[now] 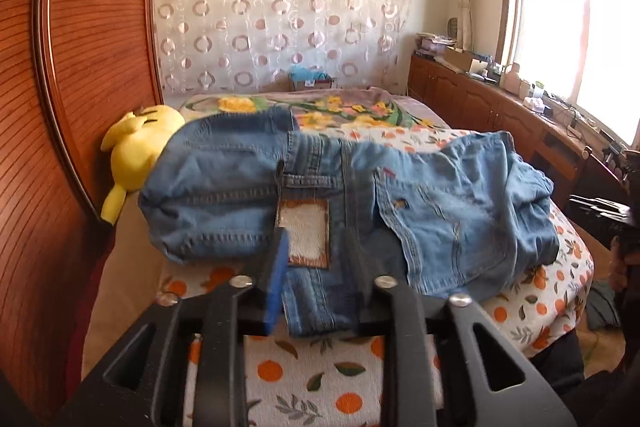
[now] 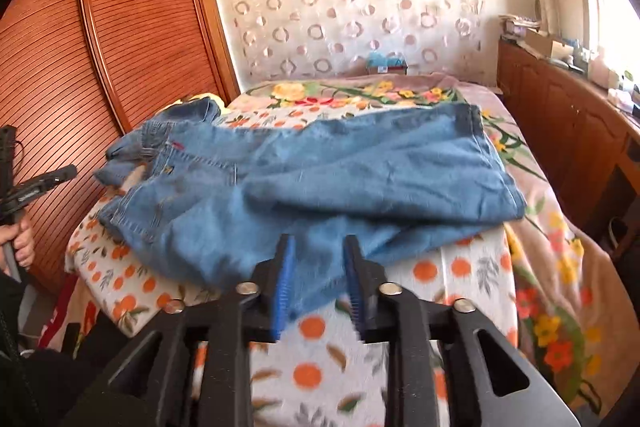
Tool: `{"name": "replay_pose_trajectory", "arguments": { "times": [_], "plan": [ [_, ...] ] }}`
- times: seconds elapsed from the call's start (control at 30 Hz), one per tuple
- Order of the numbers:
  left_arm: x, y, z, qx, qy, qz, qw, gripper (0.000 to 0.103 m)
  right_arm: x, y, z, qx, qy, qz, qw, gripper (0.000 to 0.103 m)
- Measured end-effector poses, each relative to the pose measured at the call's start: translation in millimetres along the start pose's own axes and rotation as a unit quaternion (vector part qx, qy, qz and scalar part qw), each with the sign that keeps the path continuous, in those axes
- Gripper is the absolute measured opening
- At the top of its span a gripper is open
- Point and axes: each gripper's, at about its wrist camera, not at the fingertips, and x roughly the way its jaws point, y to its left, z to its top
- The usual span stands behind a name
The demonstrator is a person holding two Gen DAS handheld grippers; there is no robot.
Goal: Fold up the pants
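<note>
Blue jeans (image 1: 440, 211) lie folded across the bed, waistband and its pale leather patch (image 1: 306, 231) toward the near edge. My left gripper (image 1: 318, 239) is open, its blue-padded fingers (image 1: 280, 267) standing either side of the waistband without pinching it. In the right wrist view the jeans (image 2: 320, 167) stretch out with the legs doubled over to the right. My right gripper (image 2: 319, 243) is open as well, with the near edge of a denim leg lying loose between its fingers (image 2: 285, 275). A hand on the left gripper's handle (image 2: 20, 239) shows at the far left.
A yellow plush toy (image 1: 136, 147) lies against the slatted wooden wardrobe (image 1: 80, 67) left of the jeans. The bed carries an orange-print sheet (image 1: 320, 379) and a floral blanket (image 2: 560, 287). A cluttered wooden cabinet (image 1: 500, 107) runs under the window on the right.
</note>
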Motion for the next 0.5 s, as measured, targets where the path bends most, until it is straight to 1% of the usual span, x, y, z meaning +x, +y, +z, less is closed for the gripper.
{"name": "replay_pose_trajectory", "arguments": {
  "times": [0.03, 0.07, 0.17, 0.27, 0.4, 0.43, 0.5],
  "plan": [
    [2, 0, 5, 0.001, -0.003, 0.001, 1.0000, 0.047, 8, 1, 1, 0.001, 0.000, 0.003, 1.000, 0.036],
    [3, -1, 8, 0.002, -0.006, 0.001, 1.0000, 0.050, 19, 4, 2, 0.000, 0.001, 0.007, 1.000, 0.037],
    [14, -4, 22, 0.018, -0.019, 0.003, 0.9997, 0.051, 53, 11, 2, -0.003, 0.017, 0.008, 1.000, 0.039],
    [41, -8, 37, 0.035, -0.006, 0.004, 0.9994, 0.051, 75, 13, 4, -0.016, 0.038, -0.001, 0.999, 0.040],
    [84, -6, 53, 0.042, 0.016, 0.008, 0.9989, 0.051, 99, 16, 6, -0.031, 0.060, -0.019, 0.998, 0.040],
    [93, -4, 56, 0.043, 0.018, 0.009, 0.9989, 0.051, 103, 15, 7, -0.026, 0.067, -0.017, 0.997, 0.040],
    [115, -1, 62, 0.049, 0.026, 0.023, 0.9982, 0.051, 102, 10, 7, -0.010, 0.073, -0.009, 0.997, 0.040]
  ]
}}
